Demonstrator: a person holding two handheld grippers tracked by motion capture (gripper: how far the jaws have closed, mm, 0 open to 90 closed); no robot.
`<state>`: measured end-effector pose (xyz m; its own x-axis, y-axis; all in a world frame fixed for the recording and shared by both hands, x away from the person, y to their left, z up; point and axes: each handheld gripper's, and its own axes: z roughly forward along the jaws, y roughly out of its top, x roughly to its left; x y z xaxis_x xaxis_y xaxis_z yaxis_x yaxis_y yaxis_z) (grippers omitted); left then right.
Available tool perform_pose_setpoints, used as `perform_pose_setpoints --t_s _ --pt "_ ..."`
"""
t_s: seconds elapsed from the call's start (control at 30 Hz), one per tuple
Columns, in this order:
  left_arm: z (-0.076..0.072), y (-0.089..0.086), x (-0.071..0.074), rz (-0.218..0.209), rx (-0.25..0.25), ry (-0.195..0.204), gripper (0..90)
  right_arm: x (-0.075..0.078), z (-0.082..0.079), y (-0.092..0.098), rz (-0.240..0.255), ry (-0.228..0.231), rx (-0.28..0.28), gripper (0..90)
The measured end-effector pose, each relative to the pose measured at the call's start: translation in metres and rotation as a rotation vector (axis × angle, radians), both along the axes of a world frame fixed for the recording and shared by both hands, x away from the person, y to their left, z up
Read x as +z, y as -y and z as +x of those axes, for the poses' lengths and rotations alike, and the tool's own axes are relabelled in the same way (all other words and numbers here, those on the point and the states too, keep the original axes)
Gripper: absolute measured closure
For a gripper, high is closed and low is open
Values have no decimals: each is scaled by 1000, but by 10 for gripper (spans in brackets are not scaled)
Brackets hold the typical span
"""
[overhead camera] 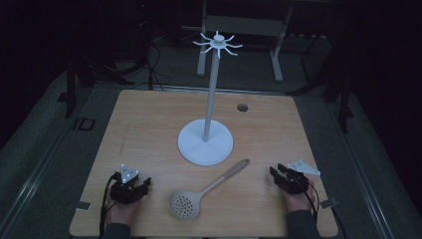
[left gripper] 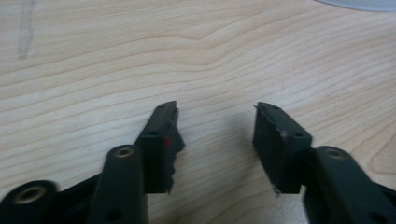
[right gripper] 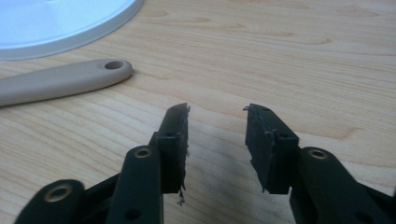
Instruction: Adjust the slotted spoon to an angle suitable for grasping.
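Observation:
A white hanging stand (overhead camera: 211,89) with a round base (overhead camera: 205,146) and hooked arms on top stands mid-table. In front of it lies a beige slotted spoon (overhead camera: 199,195), bowl toward the person, handle slanting up to the right. Its handle end with a hole (right gripper: 70,79) lies left of and beyond my right gripper (right gripper: 217,109), which rests open and empty near the table's front right (overhead camera: 278,173). My left gripper (overhead camera: 144,183) rests at the front left, left of the spoon's bowl. Its jaws (left gripper: 215,108) stand wide open over bare wood.
The wooden table (overhead camera: 149,124) has a small round grommet hole (overhead camera: 242,107) at the back right. A white edge of the stand's base (left gripper: 359,3) shows beyond my left gripper. Dark floor, cables and metal frame legs (overhead camera: 276,55) lie behind the table.

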<state>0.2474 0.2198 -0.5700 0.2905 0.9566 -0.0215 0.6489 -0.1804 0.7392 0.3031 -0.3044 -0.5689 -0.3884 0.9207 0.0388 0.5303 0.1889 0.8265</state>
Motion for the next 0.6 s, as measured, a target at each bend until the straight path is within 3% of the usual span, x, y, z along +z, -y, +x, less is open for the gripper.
perform_pose_setpoints --t_s 0.1,0.23,0.6 --pt "-2 -3 6 -70 -4 34 539 0 -1 1 10 16 4 616" --pt "-7 0 13 -67 -42 69 538 0 -1 1 11 18 15 616" --pt "-10 6 22 -72 -82 78 534 0 -2 -2 -11 25 17 596"
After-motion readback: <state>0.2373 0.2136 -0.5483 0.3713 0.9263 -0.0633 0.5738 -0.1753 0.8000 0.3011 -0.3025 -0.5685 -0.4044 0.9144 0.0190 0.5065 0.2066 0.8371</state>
